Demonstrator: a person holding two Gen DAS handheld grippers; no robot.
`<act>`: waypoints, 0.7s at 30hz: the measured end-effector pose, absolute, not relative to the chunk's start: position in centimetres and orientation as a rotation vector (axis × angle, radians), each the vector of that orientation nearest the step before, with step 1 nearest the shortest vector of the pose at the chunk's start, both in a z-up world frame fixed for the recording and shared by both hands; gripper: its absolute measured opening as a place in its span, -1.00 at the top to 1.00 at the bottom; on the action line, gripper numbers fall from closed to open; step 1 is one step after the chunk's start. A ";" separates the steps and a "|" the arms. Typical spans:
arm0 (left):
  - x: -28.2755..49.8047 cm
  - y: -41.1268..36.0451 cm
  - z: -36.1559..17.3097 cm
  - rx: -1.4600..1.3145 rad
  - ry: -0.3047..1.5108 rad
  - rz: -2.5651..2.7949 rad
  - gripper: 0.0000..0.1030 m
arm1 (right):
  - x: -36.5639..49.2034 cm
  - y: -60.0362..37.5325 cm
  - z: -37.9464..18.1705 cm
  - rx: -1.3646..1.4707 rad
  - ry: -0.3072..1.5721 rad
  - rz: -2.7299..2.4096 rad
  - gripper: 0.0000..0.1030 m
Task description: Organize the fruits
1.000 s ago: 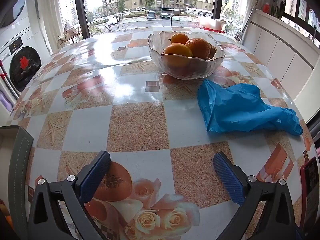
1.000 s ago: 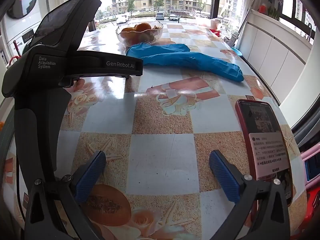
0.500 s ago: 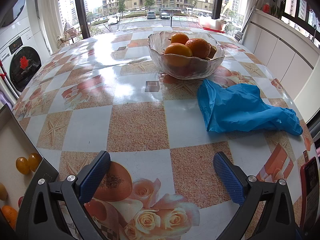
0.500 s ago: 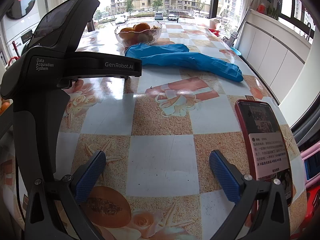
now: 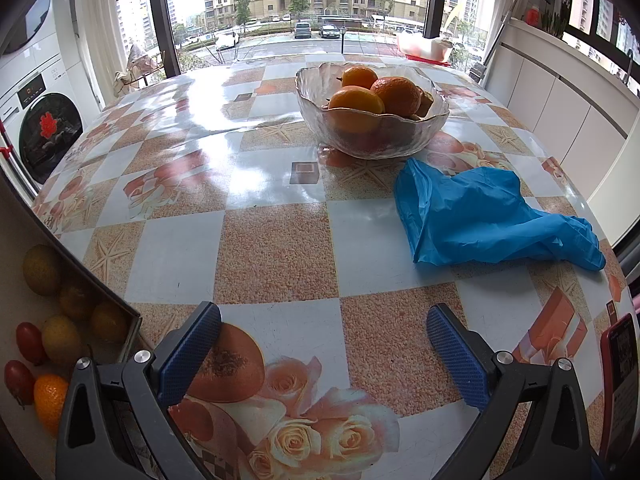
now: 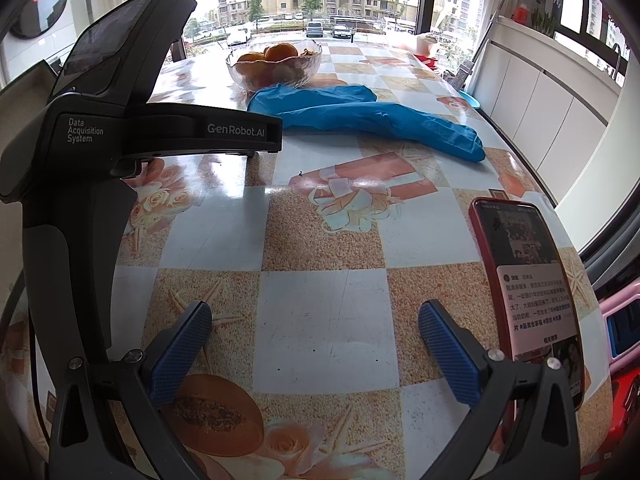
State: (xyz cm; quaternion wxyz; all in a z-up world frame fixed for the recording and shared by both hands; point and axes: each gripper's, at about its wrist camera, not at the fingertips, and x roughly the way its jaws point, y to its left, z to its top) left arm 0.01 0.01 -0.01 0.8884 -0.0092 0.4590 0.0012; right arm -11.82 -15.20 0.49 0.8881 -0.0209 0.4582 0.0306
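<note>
Oranges (image 5: pixel 394 94) sit piled in a glass bowl (image 5: pixel 372 136) toward the far side of the worktop (image 5: pixel 276 248), with a crumpled blue glove (image 5: pixel 480 216) lying just in front of the bowl. Both the left gripper (image 5: pixel 324 344) and the right gripper (image 6: pixel 316 344) are spread wide and hold nothing, low over the near edge. More small fruits (image 5: pixel 60 320) lie in a tray (image 5: pixel 128 320) below the worktop's left rim. A red phone (image 6: pixel 528 280) rests at the right.

Bare table (image 5: pixel 276 248) lies ahead; blue glove (image 5: pixel 480 216) fronts the bowl (image 5: pixel 372 136).
</note>
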 end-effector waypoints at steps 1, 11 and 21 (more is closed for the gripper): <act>0.0 0.0 0.0 -0.019 0.954 0.002 -1.00 | -11.9 -15.1 0.5 -0.041 0.952 0.058 -1.00; 0.0 0.0 0.0 -0.019 0.954 0.002 -1.00 | -12.0 -15.1 0.4 -0.036 0.946 0.050 -1.00; 0.0 0.0 0.0 -0.018 0.954 0.003 -1.00 | -12.1 -15.1 0.5 -0.036 0.946 0.049 -1.00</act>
